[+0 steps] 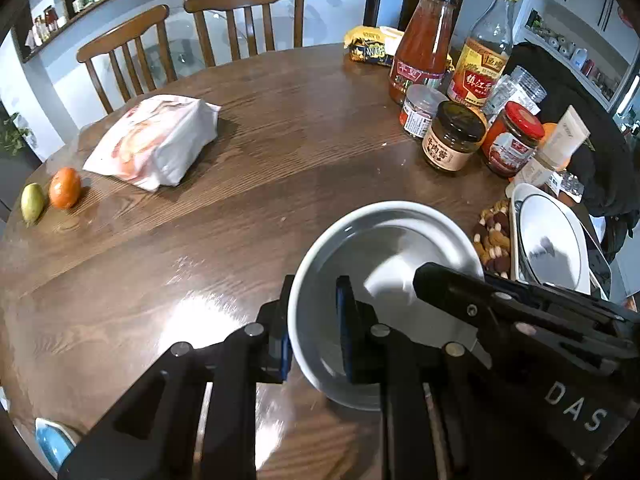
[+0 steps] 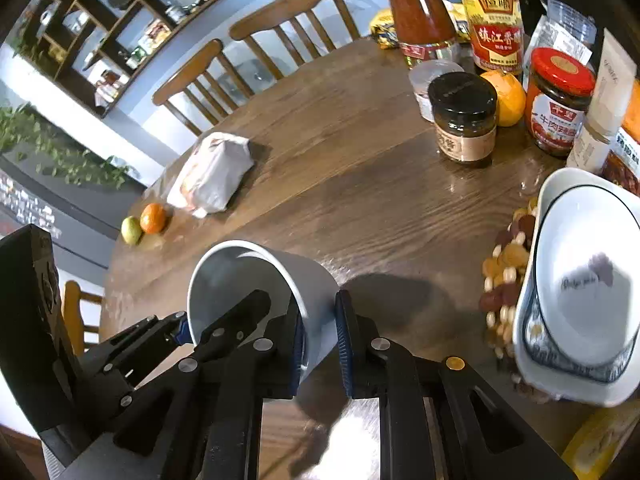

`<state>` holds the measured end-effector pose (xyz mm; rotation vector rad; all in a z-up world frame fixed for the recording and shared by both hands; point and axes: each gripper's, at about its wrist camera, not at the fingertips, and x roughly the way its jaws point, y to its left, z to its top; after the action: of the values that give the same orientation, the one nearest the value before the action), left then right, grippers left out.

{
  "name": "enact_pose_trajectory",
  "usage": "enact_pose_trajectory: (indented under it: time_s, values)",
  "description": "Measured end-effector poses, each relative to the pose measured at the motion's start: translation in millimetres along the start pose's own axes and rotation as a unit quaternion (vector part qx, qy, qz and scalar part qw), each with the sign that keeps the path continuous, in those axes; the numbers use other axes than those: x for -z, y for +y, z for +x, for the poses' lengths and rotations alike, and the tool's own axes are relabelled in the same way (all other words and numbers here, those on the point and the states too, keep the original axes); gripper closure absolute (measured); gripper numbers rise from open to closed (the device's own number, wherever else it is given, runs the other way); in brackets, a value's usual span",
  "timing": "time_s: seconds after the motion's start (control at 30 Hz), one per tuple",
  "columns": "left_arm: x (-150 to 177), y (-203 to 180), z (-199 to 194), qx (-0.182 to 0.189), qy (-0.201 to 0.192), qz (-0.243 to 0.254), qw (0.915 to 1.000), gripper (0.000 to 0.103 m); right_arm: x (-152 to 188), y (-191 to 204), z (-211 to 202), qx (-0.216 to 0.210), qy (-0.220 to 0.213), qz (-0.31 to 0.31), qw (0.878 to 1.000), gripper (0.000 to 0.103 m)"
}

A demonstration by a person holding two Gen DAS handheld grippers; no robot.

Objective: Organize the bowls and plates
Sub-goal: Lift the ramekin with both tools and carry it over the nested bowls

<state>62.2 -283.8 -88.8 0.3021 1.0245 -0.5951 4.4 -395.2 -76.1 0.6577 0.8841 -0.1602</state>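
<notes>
Wooden chairs (image 1: 132, 52) and wall shelves are seen behind a round wooden table (image 1: 248, 128), on which the work is done. Toward its left edge a green fruit (image 1: 31, 202) and an orange fruit (image 1: 64, 188) lie just beside each other, with a white packet (image 1: 154, 140) near them. At the far right, sauce bottles and jars (image 1: 454, 136) are crowded together.

A white bowl (image 1: 384, 264) is found near the front of the table, tipped in the right wrist view so that its mouth faces left. It is judged to be glazed ceramic: stiff, fairly heavy for its size, slippery under the pads and liable to chip or break if dropped or knocked against other dishes. The rim is the sensible place to be gripped, with one pad inside and one outside the wall, and a hold from two opposite sides should keep it from swinging.

That is how it is held. The left gripper (image 1: 312, 320) is clamped on the bowl's left rim, the wall pinched between its blue pads. The right gripper (image 2: 320, 336) is likewise clamped on the opposite wall, one finger inside and one outside. Both sets of jaws stand narrow, only the wall's thickness apart.

Further right, a second bowl (image 1: 552, 240) is nested in a blue-patterned dish (image 2: 536, 344), with a scatter of nuts (image 1: 494, 240) just beside it.
</notes>
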Motion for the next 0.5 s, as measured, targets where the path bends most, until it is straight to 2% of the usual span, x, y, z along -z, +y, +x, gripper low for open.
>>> enact_pose_trajectory:
  time_s: [0.5]
  values:
    - [55, 23, -76, -0.036, -0.067, -0.021, 0.9969, 0.087, 55, 57, -48, -0.036, -0.029, -0.053, 0.998, 0.085]
